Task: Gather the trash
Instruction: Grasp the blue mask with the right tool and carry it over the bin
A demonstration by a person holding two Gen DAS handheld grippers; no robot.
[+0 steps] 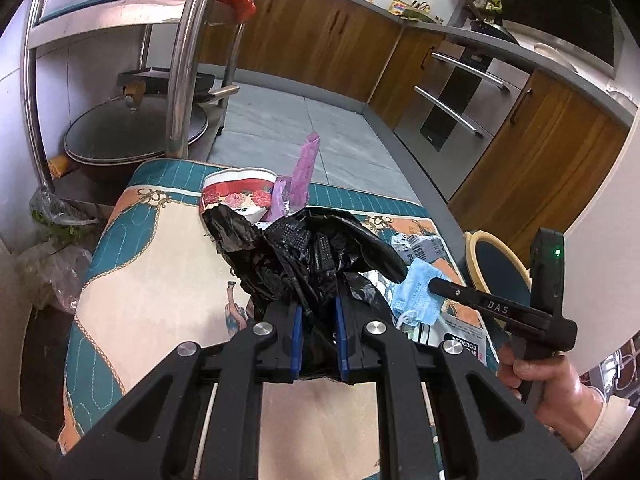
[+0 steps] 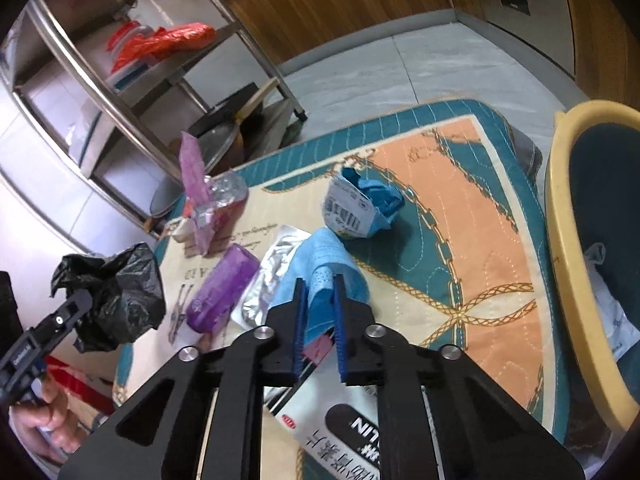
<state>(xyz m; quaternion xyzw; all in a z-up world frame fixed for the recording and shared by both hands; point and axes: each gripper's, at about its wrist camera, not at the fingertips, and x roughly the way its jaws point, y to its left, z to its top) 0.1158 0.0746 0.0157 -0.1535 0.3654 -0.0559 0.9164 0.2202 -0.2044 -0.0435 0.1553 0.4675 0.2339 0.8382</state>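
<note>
Trash lies scattered over the quilted cover of the desk point(image 2: 492, 216), and we go through it from left to right as the right wrist view shows it. At the far left our left tongs point(image 2: 86, 300) are clamped on the black bin bag point(image 2: 116, 296), held up off the cover beside the desk's edge, most likely so its mouth hangs free to take what we bring over. Next, near the far edge, stands a torn pink wrapper point(image 2: 196, 184) with crumpled clear plastic against it, and in front of it lies a purple roll point(image 2: 222, 288). Just beside that lies a crumpled silver foil packet point(image 2: 268, 280). The blue face mask point(image 2: 320, 264) lies partly over the foil, and our right tongs point(image 2: 318, 284) have closed on its near fold; the blue pads pinch the cloth between them. We judge that a soft, flat thing like this is best taken by a raised fold. Under the tongs lies a white printed packet point(image 2: 340, 420). Further right, apart from the mask, sits a crumpled blue labelled bag point(image 2: 360, 204). At the far right stands a yellow-rimmed basin point(image 2: 560, 216), off the desk.
</note>
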